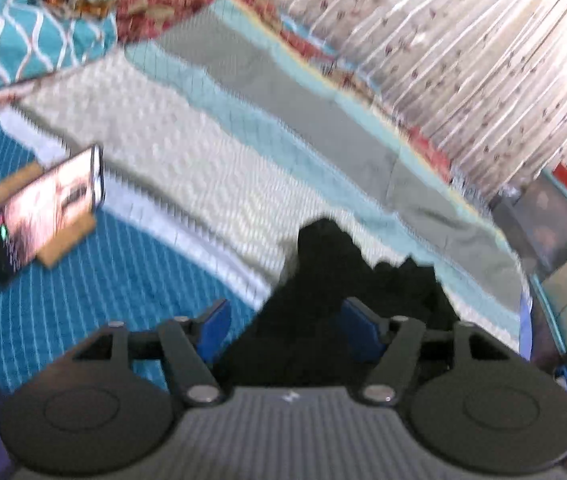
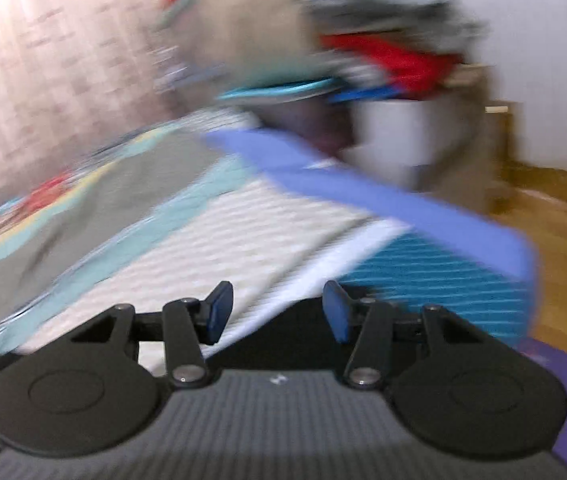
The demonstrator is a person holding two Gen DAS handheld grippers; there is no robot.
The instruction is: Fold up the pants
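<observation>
Pants (image 1: 335, 280), black and bunched on the striped bedspread (image 1: 143, 152), lay loosely between the spread, unclamped pads of the left gripper (image 1: 287, 328), while the right gripper (image 2: 279, 312) stood partly open and empty, so regrasping an edge likely came next.
</observation>
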